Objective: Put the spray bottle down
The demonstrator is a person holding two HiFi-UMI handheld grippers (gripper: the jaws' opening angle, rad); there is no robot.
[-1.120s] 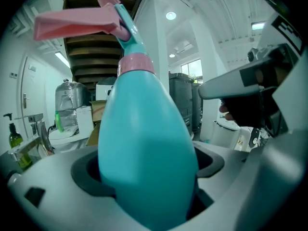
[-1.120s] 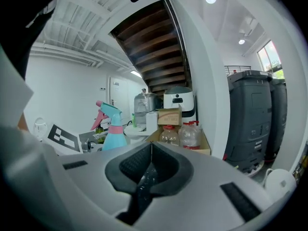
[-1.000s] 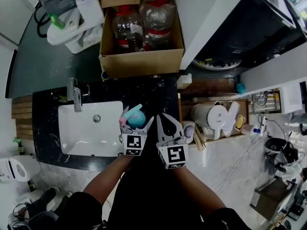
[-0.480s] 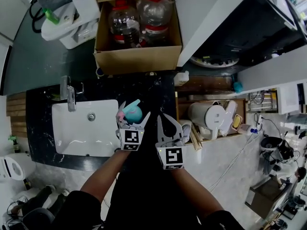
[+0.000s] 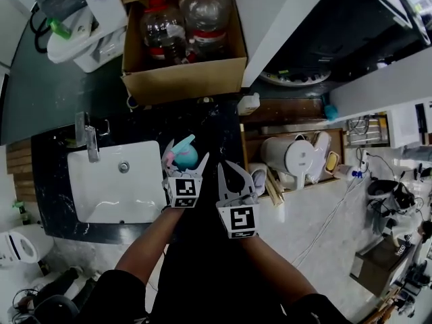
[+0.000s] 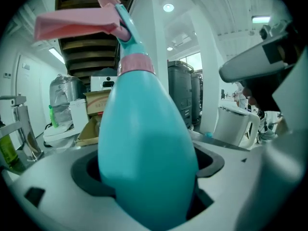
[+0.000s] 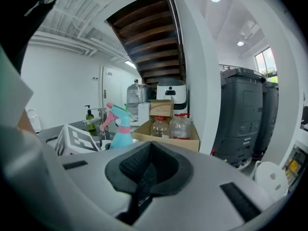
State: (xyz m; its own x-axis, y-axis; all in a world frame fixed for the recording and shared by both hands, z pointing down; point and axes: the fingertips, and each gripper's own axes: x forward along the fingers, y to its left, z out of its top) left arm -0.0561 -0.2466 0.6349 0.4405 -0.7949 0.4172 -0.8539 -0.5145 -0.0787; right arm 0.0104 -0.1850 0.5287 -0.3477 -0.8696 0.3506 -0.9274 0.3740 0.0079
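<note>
Plainly upright spray bottle (image 6: pixel 144 143) in left gripper (image 5: pixel 185 157), pink trigger leftward.

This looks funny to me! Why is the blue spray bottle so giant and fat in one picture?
Left gripper view: the wide-angle lens is very close to the spray bottle, so it bulges and fills the frame. Right gripper view: it shows farther off, small and sharp. Head view: edges bend and the corners go dark.

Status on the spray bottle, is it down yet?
Done: nothing visibly; no release. In hand: the left gripper is clamped on the teal spray bottle, upright, by the right edge of the sink. The right gripper is shut and empty. Left: set it on the black counter, open the jaws.
</note>
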